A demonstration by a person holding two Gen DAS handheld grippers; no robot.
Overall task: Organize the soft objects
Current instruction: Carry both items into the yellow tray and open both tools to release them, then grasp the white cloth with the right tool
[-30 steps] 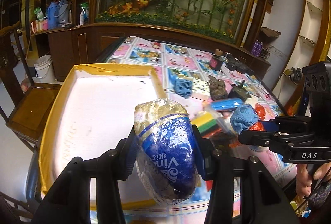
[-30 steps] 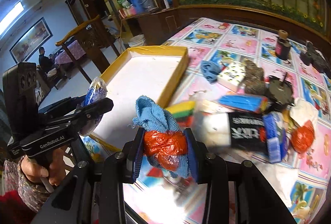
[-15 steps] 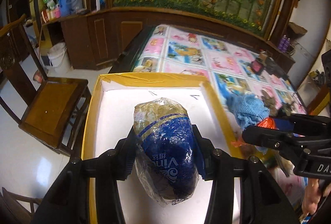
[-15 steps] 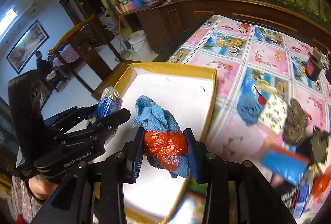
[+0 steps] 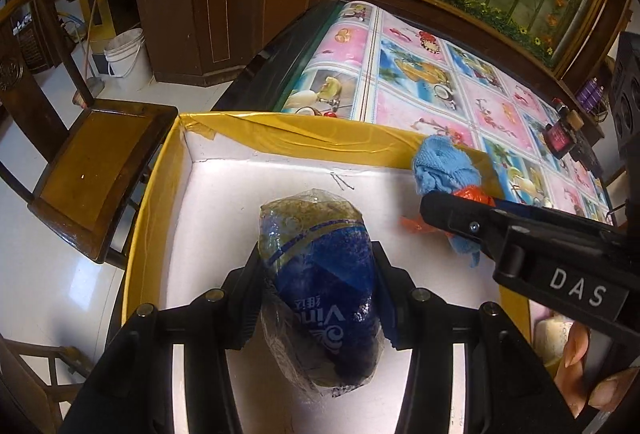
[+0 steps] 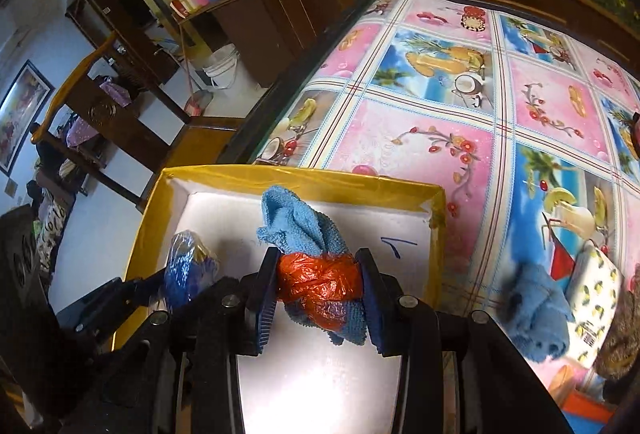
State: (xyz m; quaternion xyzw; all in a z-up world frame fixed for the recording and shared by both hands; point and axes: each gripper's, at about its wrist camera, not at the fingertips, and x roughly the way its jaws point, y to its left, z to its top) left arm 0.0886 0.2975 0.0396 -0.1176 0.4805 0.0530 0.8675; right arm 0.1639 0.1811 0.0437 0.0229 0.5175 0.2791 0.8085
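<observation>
Here, going from left to right, a wooden chair point(image 5: 96, 169) stands on the floor by the left edge of the tabletop point(image 6: 420, 137), which bears a cloth of pink and blue picture squares. A white bucket point(image 5: 126, 57) stands on the floor farther back. At the tabletop's near left corner sits a box point(image 5: 280, 137) with yellow walls and a white floor.

The left tongs point(image 5: 318, 298) are above the left part of the box and are clenched on a bag point(image 5: 320, 294), clear plastic with blue print and something brownish inside. Both pads press its sides. I cannot tell if the bag touches the white floor.

To its right, also above the box, the right tongs point(image 6: 320, 290) are clenched on a bundle point(image 6: 316, 282): blue terry cloth with orange plastic wrapped around its middle. The pads squeeze the orange part, and the loose cloth end sticks out toward the far wall of the box. A hand point(image 5: 580, 366) shows under these tongs at the right edge of the left view.

Further right, outside the box, a blue towel point(image 6: 536, 310) lies on the tabletop, and just beside it a white pad point(image 6: 592, 298) with a yellow pattern. A brown furry thing point(image 6: 620, 338) is at the right edge, half cut off.
</observation>
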